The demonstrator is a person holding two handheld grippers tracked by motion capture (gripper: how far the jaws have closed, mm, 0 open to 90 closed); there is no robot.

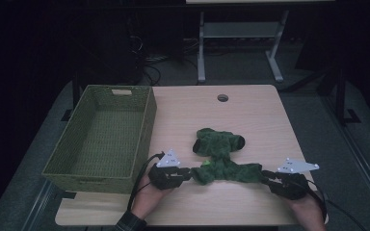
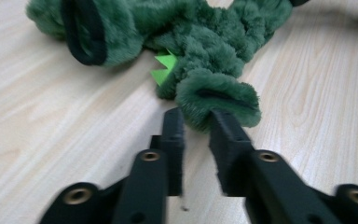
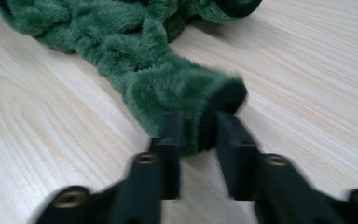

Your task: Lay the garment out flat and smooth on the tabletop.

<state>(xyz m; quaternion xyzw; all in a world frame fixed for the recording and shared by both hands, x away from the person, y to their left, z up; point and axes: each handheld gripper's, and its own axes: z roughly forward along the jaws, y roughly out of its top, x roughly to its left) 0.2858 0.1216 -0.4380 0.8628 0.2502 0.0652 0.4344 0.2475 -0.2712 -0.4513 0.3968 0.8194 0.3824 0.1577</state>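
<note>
Two hands come in at the bottom edge of the high view, each holding a black gripper low over the pale wooden table (image 1: pixel 250 120). Left of centre sits the left gripper (image 1: pixel 191 174), its tip at the left end of a fuzzy dark green garment (image 1: pixel 221 156); at lower right the right gripper (image 1: pixel 264 175) meets the garment's right end. In the left gripper view the two black jaws rise from the bottom and stand partly open, with a narrow gap between them; a fluffy cuff (image 2: pixel 219 95) with a dark inner edge lies at their tips, brushing the right jaw, but the pads do not look pressed onto it. A small bright green jagged trim (image 2: pixel 164 67) shows just above the cuff, near the middle of that frame, and a larger dark-rimmed opening of the garment fills the upper left. In the right gripper view the jaws are likewise partly apart, and the other cuff (image 3: pixel 200 100) sits between their tips, touching both; the blur leaves it unclear whether they squeeze it. On the table the garment lies in the lower middle of the high view, spread crosswise between the two grippers with a bunched part reaching up toward the centre. A green woven basket (image 1: pixel 144 120) stands at the left of the table, well apart from the garment.
</note>
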